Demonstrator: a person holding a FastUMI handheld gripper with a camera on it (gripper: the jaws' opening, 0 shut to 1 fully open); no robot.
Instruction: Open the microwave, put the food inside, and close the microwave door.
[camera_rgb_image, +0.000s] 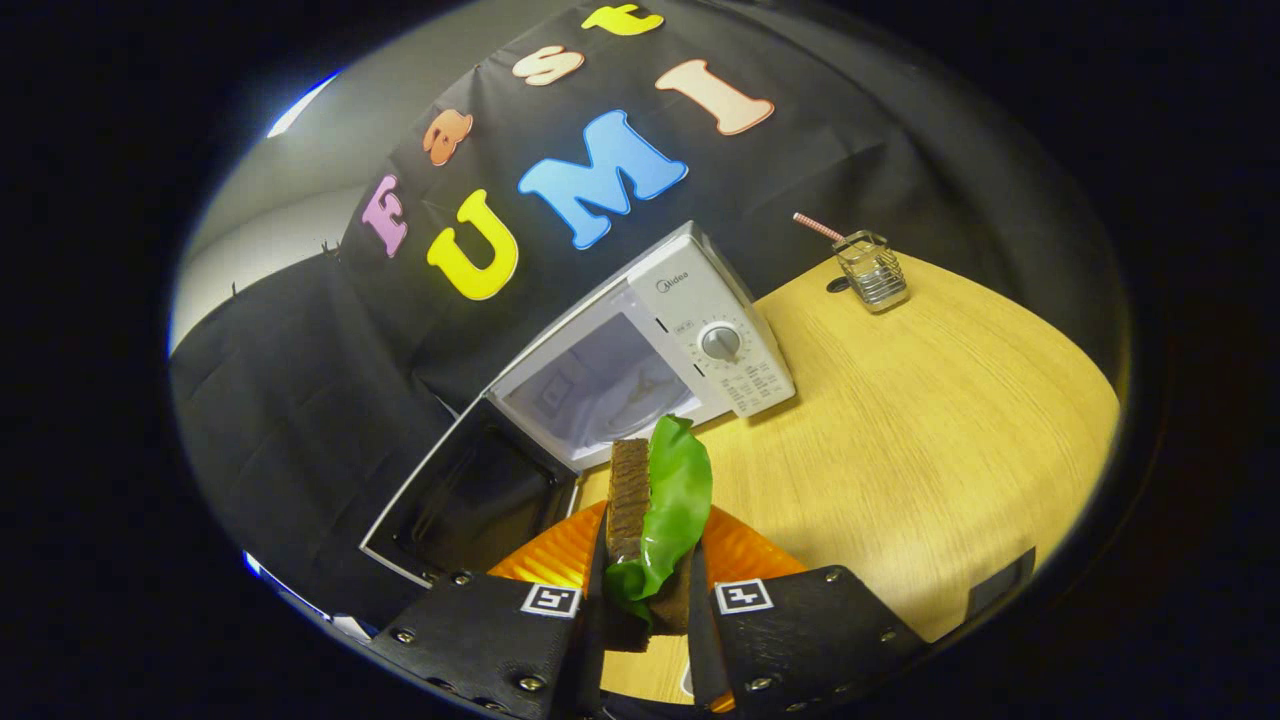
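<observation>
Jaws (648, 600) are clamping the food (655, 510): a brown bread slice with a green lettuce leaf draped over it, standing on edge between the two fingers, both pressing its sides. The food is sticking up and forward out of the jaws, its top end reaching toward the microwave.

Directly under and just ahead of the jaws an orange ridged plate (745, 555) is sitting on the tabletop (930, 430); the food is being held above it, and whether they're touching can't be told.

Beyond the jaws, the white microwave (720, 320) is standing on the tabletop with its door (470, 500) swung fully open to the left of the fingers, dark inner side facing up. The cavity (600, 385) is showing open, pale inside. The control panel with a round dial (720, 342) is sitting to the right of the cavity.

Far beyond and to the right, well apart from the microwave, a small wire basket (873, 270) is standing on the tabletop with a red-and-white striped straw (818, 227) poking out of it. A small dark disc (838, 285) is lying just beside the basket.
</observation>
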